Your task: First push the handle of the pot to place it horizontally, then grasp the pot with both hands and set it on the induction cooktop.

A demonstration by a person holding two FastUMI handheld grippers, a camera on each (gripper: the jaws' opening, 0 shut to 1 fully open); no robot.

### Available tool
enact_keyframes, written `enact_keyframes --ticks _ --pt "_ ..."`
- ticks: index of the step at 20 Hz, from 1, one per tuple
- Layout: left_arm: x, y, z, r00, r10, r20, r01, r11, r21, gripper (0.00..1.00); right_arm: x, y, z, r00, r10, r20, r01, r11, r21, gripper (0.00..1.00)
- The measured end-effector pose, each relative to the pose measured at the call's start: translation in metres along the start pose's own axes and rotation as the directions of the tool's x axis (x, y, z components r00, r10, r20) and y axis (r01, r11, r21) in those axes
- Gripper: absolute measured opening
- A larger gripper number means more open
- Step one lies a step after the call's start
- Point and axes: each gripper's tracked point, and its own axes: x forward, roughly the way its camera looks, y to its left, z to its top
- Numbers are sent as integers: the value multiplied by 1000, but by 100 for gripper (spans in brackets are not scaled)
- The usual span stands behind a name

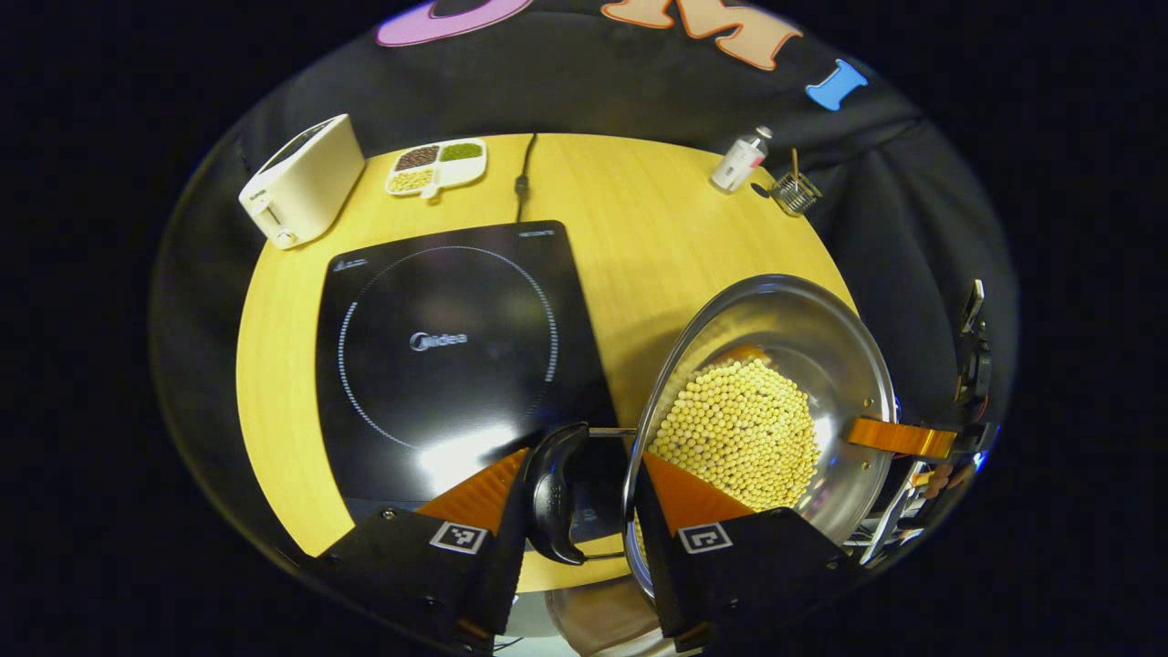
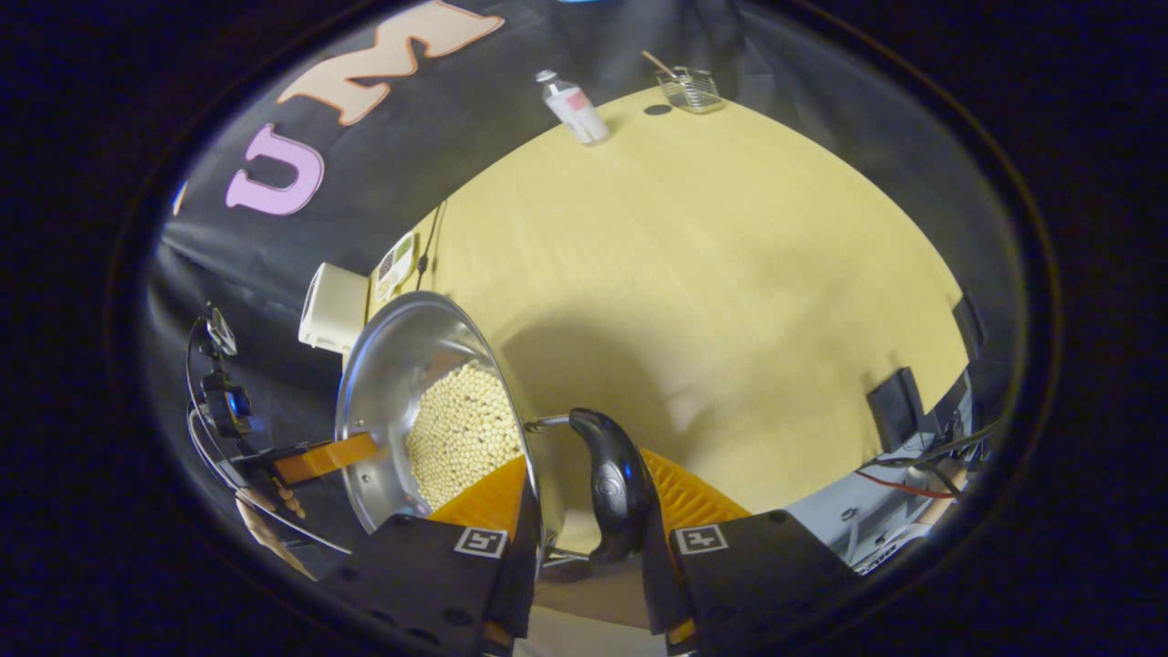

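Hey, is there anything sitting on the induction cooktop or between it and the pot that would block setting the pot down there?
Nothing visible does. The pot, held at both handles, hangs just beside the induction cooktop, whose glass top is bare. The toaster and bean dish sit behind it.

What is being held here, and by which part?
The steel pot of beans: the left gripper and the right gripper each straddle a black side handle with its rim.

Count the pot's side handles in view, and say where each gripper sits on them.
2. One handle is on the pot's cooktop side, between the left gripper's fingers. The other handle is on the opposite side, between the right gripper's fingers.
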Motion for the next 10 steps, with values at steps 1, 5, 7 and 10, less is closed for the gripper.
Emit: enact_keyframes --ticks 1,5,7,10 --pt "-3 11 0 1000 2 7 -2 1000 -6 61 3 12 -2 1000 2 3 -2 1000 -10 52" --pt "-12 58 3 999 23 27 -22 999 -30 61 22 57 -6 1000 10 -5 -10 999 -50 52" --pt "-16 80 7 998 38 44 -37 999 -28 61 34 78 -7 1000 15 -10 -16 998 -60 52" --pt "-18 114 15 995 71 64 -69 997 -19 63 54 110 -8 1000 20 -15 -21 997 -75 52"
